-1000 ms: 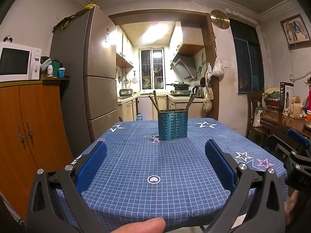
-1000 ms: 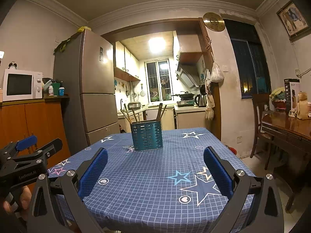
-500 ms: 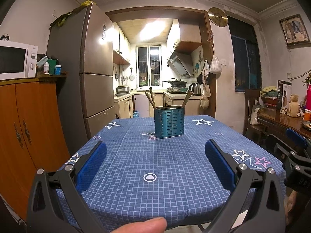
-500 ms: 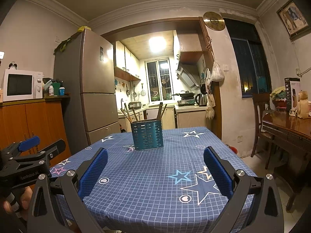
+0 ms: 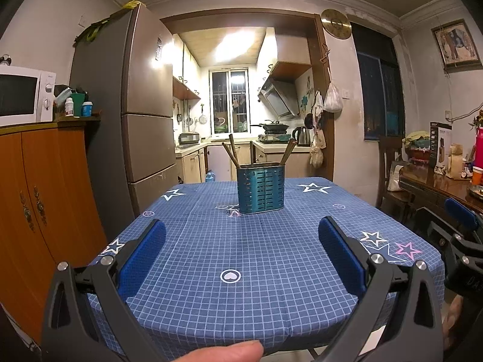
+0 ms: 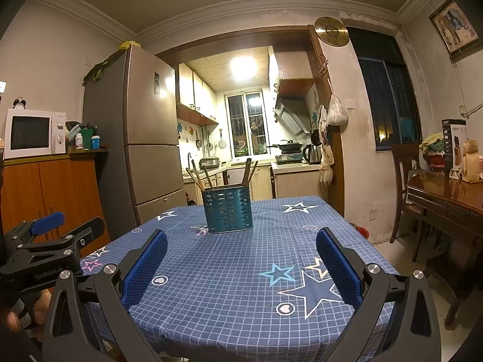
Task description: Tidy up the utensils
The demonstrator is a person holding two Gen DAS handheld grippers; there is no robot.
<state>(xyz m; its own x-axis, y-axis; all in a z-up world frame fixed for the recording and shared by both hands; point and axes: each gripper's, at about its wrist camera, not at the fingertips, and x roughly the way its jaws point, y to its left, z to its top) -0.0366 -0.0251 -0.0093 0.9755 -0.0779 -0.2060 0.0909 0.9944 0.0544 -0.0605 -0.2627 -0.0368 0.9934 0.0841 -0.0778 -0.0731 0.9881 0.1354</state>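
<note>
table (image 5: 271, 271) with blue checked cloth fills the lower half of both views. both tools sit at its near edge, well apart from the work.

left gripper (image 5: 241, 253): blue pads spread wide, nothing between them. right gripper (image 6: 241, 259): same, spread and empty.

holder (image 5: 260, 188): teal perforated metal tub, upright, standing toward the far middle of the table, well apart from both grippers. utensils (image 5: 232, 154) stand in it, brown sticks, likely chopsticks or wooden handles, leaning outward left and right. count unclear; tips and lower ends hidden by the holder wall. no loose utensils visible on the cloth.

judgement, risks from here:
- holder looks light and tall for its base; a sideways pull on a leaning stick could tip it or drag it over the cloth.
- cloth could slide or bunch if the holder is pushed.
- sticks are thin and smooth; wide pads may pinch two at once or let one slip and roll.
- the reach is long; the two grippers may crowd each other at one small target.
</note>
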